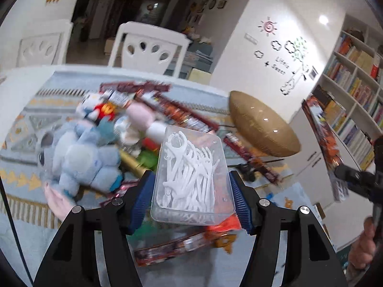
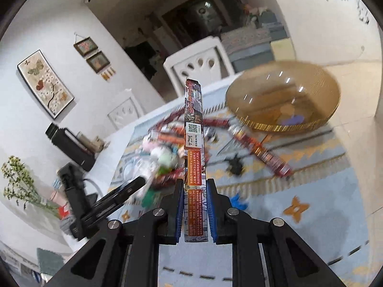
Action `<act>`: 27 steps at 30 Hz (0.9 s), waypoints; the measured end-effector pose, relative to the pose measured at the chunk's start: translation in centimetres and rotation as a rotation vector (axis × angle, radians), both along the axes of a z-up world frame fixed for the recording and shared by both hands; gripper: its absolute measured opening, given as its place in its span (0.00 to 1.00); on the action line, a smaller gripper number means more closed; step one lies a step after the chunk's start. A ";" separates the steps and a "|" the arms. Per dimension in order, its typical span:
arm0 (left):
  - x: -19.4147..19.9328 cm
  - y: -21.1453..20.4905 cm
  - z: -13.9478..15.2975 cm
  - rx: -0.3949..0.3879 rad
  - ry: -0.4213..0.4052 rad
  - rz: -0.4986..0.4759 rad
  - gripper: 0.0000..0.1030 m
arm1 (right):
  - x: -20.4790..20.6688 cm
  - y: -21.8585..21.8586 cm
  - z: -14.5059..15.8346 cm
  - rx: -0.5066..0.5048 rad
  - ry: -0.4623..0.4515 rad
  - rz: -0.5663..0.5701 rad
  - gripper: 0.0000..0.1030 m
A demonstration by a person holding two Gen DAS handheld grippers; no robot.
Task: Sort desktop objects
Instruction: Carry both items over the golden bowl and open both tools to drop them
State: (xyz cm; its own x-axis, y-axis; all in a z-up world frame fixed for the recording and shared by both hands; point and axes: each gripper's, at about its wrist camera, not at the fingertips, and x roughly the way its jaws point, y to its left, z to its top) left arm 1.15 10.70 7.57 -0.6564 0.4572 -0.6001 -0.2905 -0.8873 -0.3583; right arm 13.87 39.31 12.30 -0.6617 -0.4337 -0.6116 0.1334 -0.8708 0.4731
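A: Nearest the lens, the left gripper [image 1: 191,191] clamps a clear box of floss picks [image 1: 191,172] by its long sides, its blue pads [image 1: 143,192] flat on the walls. Why sideways?

B: Likely so the lid stays up and nothing spills. It hangs above the near part of the pile, clear of the cloth.

A: And left of it?

B: A blue plush toy [image 1: 81,160] lies on the patterned tablecloth [image 1: 28,95], with a bare hand [image 1: 58,203] just beside it. Behind, toward the far edge, red card packs [image 1: 182,112] lie scattered.

A: Further right?

B: The amber bowl [image 2: 282,100] sits at the far right of the table, seemingly empty, probably the sorting target. The right gripper [image 2: 195,205] is closed tight on one long card pack [image 2: 194,143], held edge-on and upright, away from the heap.

A: So both tongs carry something?

B: Yes, both lifted off the table.
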 end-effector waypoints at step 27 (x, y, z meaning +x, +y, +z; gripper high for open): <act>-11.3 21.6 3.7 0.002 0.074 -0.210 0.59 | -10.4 11.8 -2.4 0.118 0.073 -0.417 0.16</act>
